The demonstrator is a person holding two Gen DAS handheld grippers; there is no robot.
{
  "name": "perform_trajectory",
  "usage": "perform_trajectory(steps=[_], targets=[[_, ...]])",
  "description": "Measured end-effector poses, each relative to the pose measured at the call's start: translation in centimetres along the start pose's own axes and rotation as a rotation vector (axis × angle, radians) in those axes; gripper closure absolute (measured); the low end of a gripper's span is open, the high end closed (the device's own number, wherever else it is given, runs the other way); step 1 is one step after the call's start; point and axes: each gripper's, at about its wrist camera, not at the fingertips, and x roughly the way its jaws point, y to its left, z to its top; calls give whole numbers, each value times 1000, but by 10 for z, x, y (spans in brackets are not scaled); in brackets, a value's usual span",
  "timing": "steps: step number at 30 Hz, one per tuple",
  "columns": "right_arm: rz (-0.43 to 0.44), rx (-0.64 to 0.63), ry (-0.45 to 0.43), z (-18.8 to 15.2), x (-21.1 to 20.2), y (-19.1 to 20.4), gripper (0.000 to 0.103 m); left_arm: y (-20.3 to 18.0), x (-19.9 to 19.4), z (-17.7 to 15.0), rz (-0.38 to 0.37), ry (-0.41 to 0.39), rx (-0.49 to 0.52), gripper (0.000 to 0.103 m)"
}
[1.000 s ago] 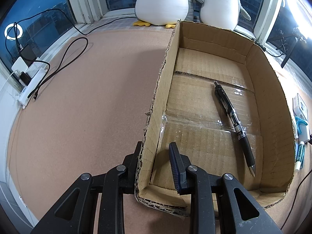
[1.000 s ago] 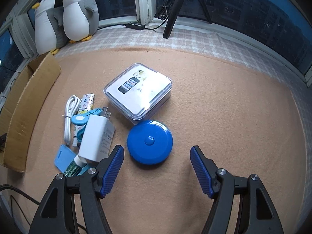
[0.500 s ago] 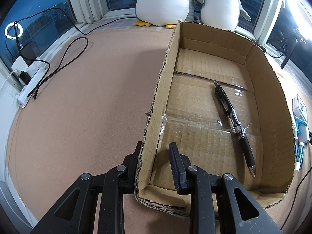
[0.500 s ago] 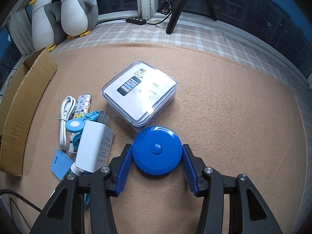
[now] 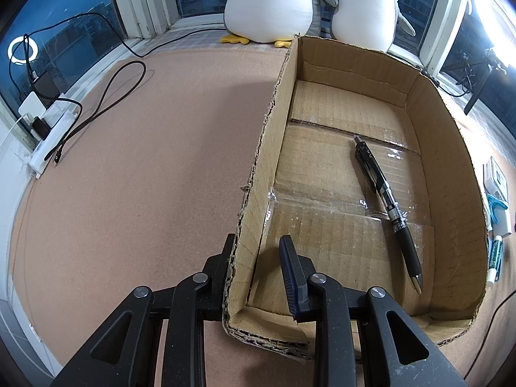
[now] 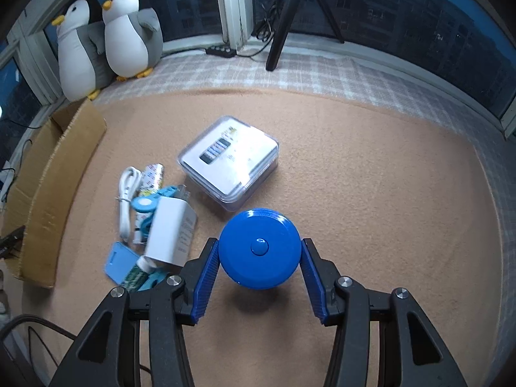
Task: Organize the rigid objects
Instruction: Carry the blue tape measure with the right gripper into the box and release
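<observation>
My right tongs (image 6: 260,269) are clamped on the round blue tape measure (image 6: 260,247), one blue pad on each side of the disc. Its shadow on the carpet beneath suggests it hangs just clear of the surface. Being round, it has no long axis to line up; what matters is that the cardboard box (image 6: 54,193) lies well off to my left, past the small heap of things just left of the tongs: the white charger (image 6: 171,232), a coiled white cable (image 6: 126,200), a light blue tag (image 6: 119,262). Just beyond the tape measure sits a clear plastic case (image 6: 229,159).

My left tongs (image 5: 254,274) are closed on the box's near left wall (image 5: 254,206), one finger outside, one inside, steadying it. A black pen (image 5: 387,206) already lies inside the box, its length running from near right to far left across the taped floor. The space left of the pen is free, and I judge that the likeliest landing place, with the right hand making the carry.

The surface is a tan, short-pile carpet. Further out, two plush penguins (image 6: 109,38) lean by the dark windows, a tripod (image 6: 290,16) stands on the checked sill mat, and a power strip (image 5: 51,135) with cables lies at the far left.
</observation>
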Motion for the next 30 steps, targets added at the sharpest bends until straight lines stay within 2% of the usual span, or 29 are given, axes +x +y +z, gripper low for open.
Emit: perform_trajectory(steps=[5, 15, 21, 30], targets=[[56, -34, -66, 13, -31, 28, 57, -1, 0, 0, 0, -1, 2, 75], [209, -193, -164, 44, -65, 132, 57, -1, 0, 1, -1, -1, -1, 75], [261, -280, -159, 52, -56, 191, 57, -1, 0, 1, -2, -2, -1, 75], [284, -358, -79, 52, -16, 246, 57, -1, 0, 2, -4, -2, -3, 75]])
